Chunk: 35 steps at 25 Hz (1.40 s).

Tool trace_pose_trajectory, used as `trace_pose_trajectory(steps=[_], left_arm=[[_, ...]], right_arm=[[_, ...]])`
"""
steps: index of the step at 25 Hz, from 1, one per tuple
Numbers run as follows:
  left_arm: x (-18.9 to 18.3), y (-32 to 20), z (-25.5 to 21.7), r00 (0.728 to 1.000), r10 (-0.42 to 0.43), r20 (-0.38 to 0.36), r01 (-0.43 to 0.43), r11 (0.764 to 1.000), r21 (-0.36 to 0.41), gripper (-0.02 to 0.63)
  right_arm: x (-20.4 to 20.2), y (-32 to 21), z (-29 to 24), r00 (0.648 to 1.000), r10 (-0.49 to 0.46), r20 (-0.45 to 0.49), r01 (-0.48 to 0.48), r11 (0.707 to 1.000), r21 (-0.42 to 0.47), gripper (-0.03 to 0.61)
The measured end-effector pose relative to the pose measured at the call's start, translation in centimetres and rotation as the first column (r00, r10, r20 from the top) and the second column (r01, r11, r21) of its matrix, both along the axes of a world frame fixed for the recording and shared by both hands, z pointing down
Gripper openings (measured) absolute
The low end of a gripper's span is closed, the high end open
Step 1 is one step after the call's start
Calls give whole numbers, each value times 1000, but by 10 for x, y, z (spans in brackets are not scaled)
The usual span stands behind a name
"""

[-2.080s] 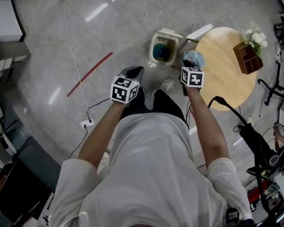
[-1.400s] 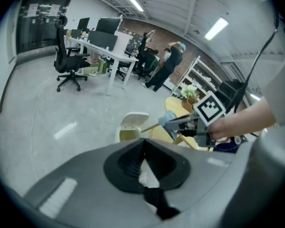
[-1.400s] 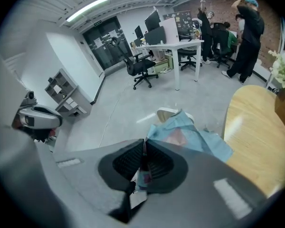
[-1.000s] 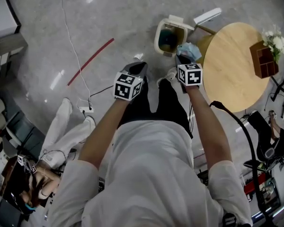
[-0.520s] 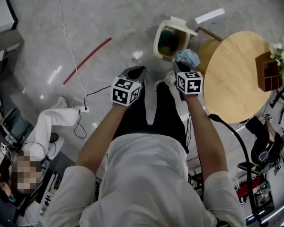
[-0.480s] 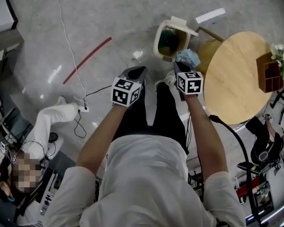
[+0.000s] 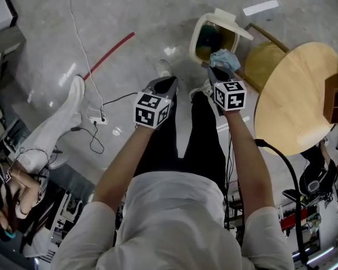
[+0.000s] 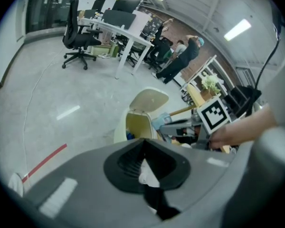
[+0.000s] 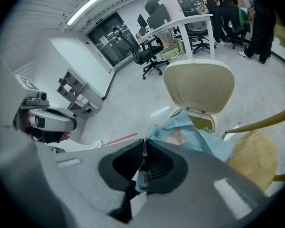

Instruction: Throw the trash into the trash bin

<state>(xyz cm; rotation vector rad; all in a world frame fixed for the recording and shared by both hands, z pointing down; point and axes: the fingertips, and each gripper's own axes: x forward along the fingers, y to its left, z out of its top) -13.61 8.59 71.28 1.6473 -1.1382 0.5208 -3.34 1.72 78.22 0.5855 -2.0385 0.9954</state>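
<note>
This is an open-plan office with a lab-like working area. Black swivel office chairs (image 8: 78,30) stand at long white desks (image 8: 118,29) carrying dark computer monitors (image 8: 119,17), under long strip ceiling lights (image 8: 237,29). The polished grey concrete floor (image 8: 47,94) bears a red tape line (image 7: 109,55) and a white power strip (image 7: 96,119) with a trailing cable. White open shelving (image 9: 73,94) stands by dark glass doors (image 9: 109,44), and people (image 8: 180,56) are gathered at the far desks.

Bin (image 7: 195,40), lid up, beside round table (image 7: 304,100). Right gripper (image 7: 218,72) holds blue trash (image 7: 225,57) near the bin. Left gripper (image 7: 165,85) is alongside.
</note>
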Motion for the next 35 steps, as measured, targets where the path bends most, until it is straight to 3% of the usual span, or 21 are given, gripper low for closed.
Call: trace_pose_trajectory(steps=[22,35], left_arm=[[12,11,116,999,28,22,-27,999,-45,5],[14,25,134,998,50,33,-48,997,-65,5]], right_arm=[[5,-8,136,999,11,30,-10,1000,-27,14],[5,-14,163,1000,20,17,-20,1000,-15,21]])
